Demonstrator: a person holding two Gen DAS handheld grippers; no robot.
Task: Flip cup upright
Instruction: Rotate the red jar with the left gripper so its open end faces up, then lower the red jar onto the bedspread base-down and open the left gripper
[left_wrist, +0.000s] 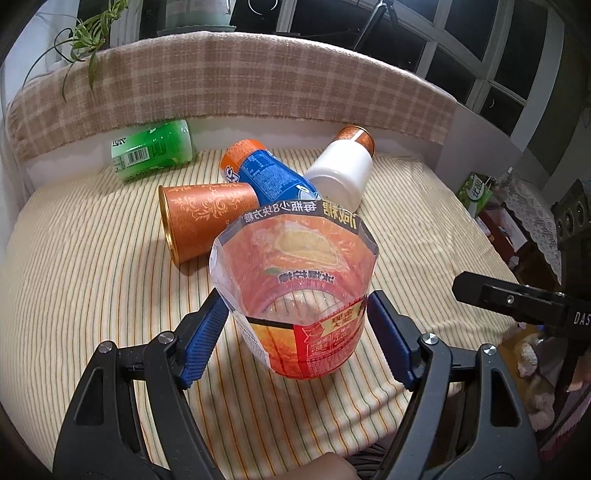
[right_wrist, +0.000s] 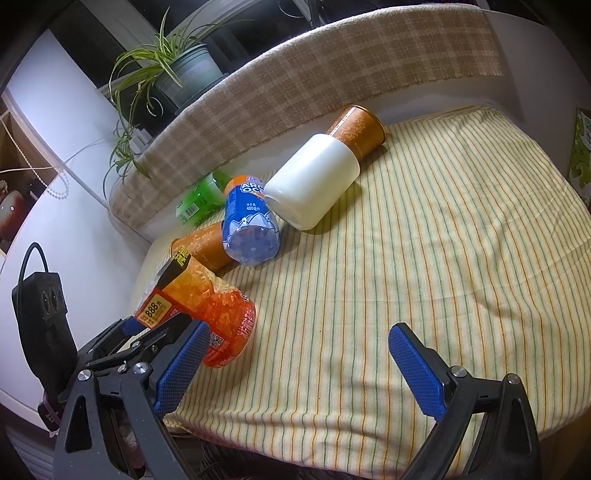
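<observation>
my left tongs (left_wrist: 295, 325) grip the orange cup (left_wrist: 299, 295); my right tongs (right_wrist: 295, 365) gape empty; cans (right_wrist: 251, 221) lie beyond.

- The far copper cup (left_wrist: 357, 137) lies mostly hidden behind the white jar (left_wrist: 341, 176).
- The green can (right_wrist: 197, 201) shows only partly behind the blue bottle (right_wrist: 248, 221).
- Right view: the plastic cup's (right_wrist: 207, 306) base is hidden behind the left hand-held gripper (right_wrist: 155, 328).

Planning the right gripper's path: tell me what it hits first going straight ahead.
Probably bare striped cloth: nothing stands between the open right gripper fingers. Farther along, roughly in line, lies the white cup, though depth is unclear.
</observation>
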